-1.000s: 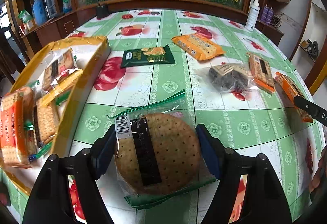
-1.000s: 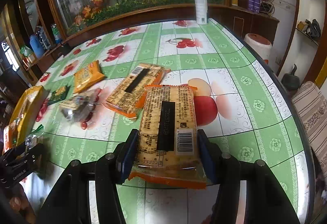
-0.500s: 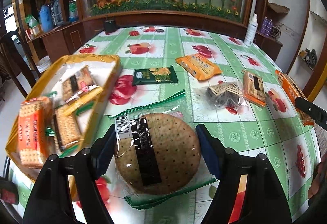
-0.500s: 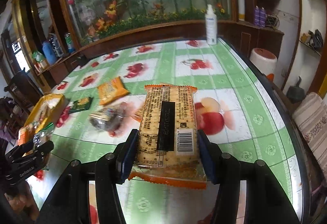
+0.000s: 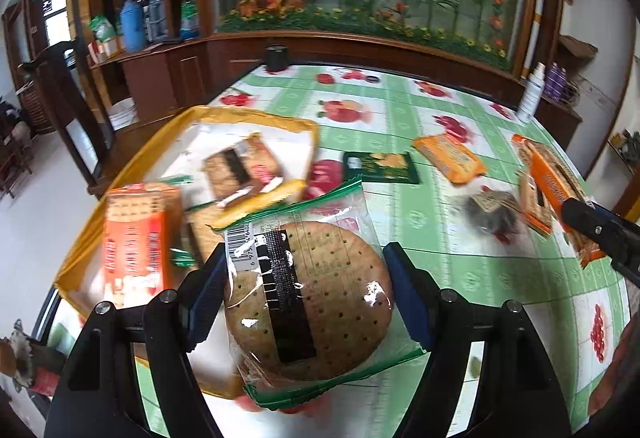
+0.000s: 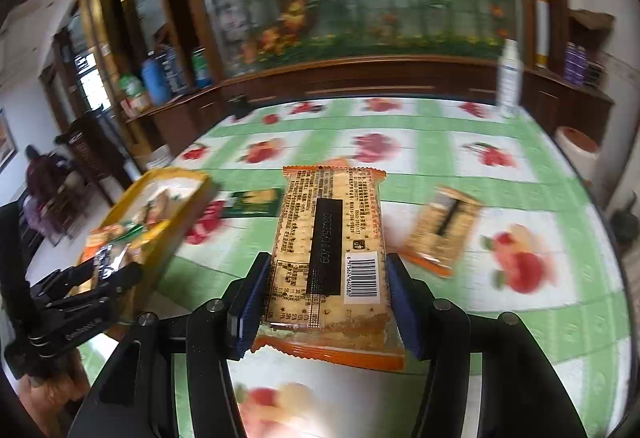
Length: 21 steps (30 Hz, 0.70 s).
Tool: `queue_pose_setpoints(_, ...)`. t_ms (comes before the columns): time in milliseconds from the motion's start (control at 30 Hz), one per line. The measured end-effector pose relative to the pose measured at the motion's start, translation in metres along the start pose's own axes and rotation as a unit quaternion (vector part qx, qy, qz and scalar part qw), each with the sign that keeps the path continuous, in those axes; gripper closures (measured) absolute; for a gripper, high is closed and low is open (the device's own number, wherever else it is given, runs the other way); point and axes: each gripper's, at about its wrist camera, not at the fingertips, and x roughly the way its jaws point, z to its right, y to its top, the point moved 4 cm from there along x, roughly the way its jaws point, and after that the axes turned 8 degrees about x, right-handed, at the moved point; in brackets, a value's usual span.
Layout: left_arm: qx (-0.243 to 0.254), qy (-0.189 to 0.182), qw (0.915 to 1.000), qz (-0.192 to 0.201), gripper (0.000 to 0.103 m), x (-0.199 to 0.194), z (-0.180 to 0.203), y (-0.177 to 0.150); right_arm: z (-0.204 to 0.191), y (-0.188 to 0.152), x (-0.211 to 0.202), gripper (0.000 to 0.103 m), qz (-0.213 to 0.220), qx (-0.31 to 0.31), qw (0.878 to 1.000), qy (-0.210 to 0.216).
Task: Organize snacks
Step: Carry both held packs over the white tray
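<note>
My left gripper (image 5: 308, 294) is shut on a round biscuit pack (image 5: 316, 302) in clear green-edged wrap, held in the air near the right rim of the yellow tray (image 5: 132, 162). The tray holds several cracker packs, among them an orange one (image 5: 134, 238). My right gripper (image 6: 324, 298) is shut on a long orange cracker pack (image 6: 332, 238), lifted above the table. The tray also shows in the right wrist view (image 6: 192, 186), at the left, with the left gripper (image 6: 80, 302) beside it.
On the green fruit-print tablecloth (image 5: 400, 110) lie a dark green packet (image 5: 380, 166), an orange packet (image 5: 448, 158), a dark clear-wrapped snack (image 5: 492, 210) and an orange cracker pack (image 6: 440, 230). A white bottle (image 5: 530, 94) stands at the far right edge. A wooden cabinet runs behind.
Both grippers have risen and swung left with their packs. The left gripper now hangs by the tray's rim. The right gripper has left the table's right side.
</note>
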Motion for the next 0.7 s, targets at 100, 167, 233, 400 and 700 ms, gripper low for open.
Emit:
queue_pose_setpoints(100,-0.012,0.012,0.9999,0.000,0.027,0.002,-0.018,0.000,-0.035,0.002,0.013,0.046,-0.005,-0.022,1.000,0.021)
queue_pose_setpoints(167,-0.020,0.020,0.9996,0.000,0.027,0.003,-0.030,0.000,-0.055,0.003,0.020,0.046,-0.008,-0.034,0.999,0.034)
queue_pose_setpoints(233,-0.027,0.027,0.9993,-0.001,0.027,0.003,-0.041,-0.001,-0.072,0.004,0.027,0.046,-0.012,-0.044,0.998,0.045)
queue_pose_setpoints(400,-0.043,0.043,0.9981,-0.005,0.027,0.007,-0.067,-0.005,-0.119,0.006,0.044,0.046,-0.018,-0.069,0.995,0.075)
queue_pose_setpoints(700,-0.067,0.061,0.9958,-0.010,0.027,0.012,-0.103,-0.012,-0.169,0.009,0.073,0.046,-0.032,-0.094,0.990,0.104)
